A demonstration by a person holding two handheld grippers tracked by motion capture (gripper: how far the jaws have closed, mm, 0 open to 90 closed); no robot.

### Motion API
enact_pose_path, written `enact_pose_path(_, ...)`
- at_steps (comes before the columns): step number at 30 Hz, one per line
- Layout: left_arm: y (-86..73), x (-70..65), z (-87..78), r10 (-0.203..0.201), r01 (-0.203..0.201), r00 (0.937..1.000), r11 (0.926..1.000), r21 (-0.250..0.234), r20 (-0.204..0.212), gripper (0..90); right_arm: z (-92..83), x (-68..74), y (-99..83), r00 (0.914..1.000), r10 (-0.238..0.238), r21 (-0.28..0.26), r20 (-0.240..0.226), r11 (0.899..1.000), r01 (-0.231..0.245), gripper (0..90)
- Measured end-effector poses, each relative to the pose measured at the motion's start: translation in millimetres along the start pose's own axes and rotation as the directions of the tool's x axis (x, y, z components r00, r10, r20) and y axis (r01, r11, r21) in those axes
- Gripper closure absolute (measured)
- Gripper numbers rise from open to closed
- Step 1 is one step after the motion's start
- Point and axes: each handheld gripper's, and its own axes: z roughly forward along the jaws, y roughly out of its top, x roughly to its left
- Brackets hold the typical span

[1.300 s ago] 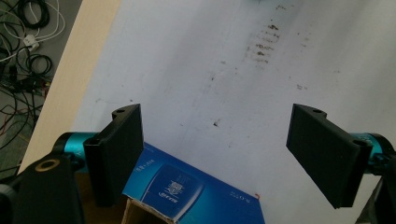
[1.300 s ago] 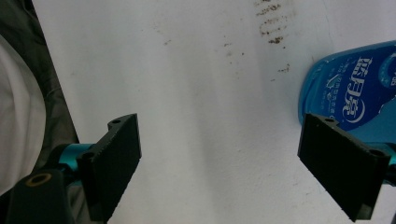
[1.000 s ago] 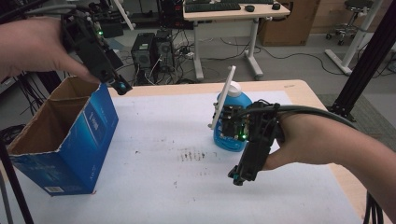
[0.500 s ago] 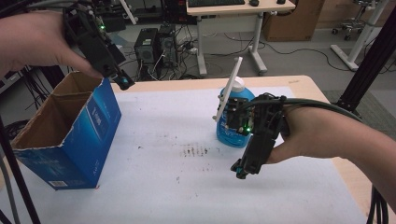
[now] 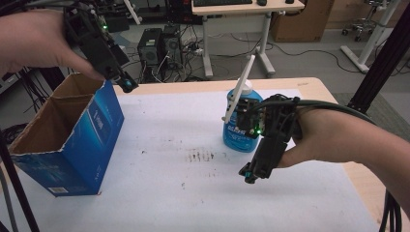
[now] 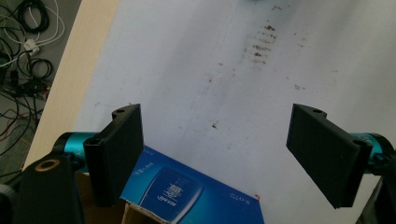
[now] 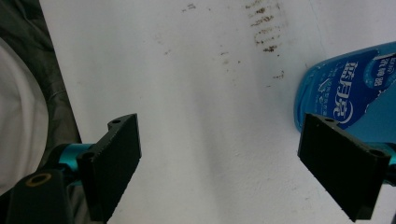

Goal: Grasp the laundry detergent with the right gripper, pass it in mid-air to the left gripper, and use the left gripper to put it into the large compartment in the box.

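High view puts my right gripper [image 5: 249, 175] nearest the blue bottle [image 5: 240, 126] — upright at frame centre, just up-left of my wide-spread empty jaws — while my left gripper [image 5: 126, 85], jaws likewise spread, hovers by the blue box [image 5: 92, 145] at far left.

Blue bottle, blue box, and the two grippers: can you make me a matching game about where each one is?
Things:
1. blue bottle
2. blue box
3. left gripper
4. right gripper

Places:
A. held in the air above the box's far corner
B. standing open-topped at the table's left edge
C. low over the white sheet, just in front of the bottle
D. standing upright near the table's far side

Pairs: 1-D, 2-B, 3-A, 4-C
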Motion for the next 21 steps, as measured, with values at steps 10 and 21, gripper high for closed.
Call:
enact_pose_path(10, 0.3, -1.0, 0.4, 0.008, -0.008, 1.0, 1.0, -0.003, 0.002, 19.1, -18.0, -8.2, -15.6, 0.9996, 0.029, -0.085, -0.002, 0.996, -0.029, 12.6)
enact_pose_path(21, 1.0, -0.6, 2.0, 0.017, -0.017, 0.9998, 0.9998, 0.003, 0.011, 19.0, -47.9, -31.6, -50.3, 0.9977, 0.064, -0.251, -0.022, 0.966, -0.067, 12.5)
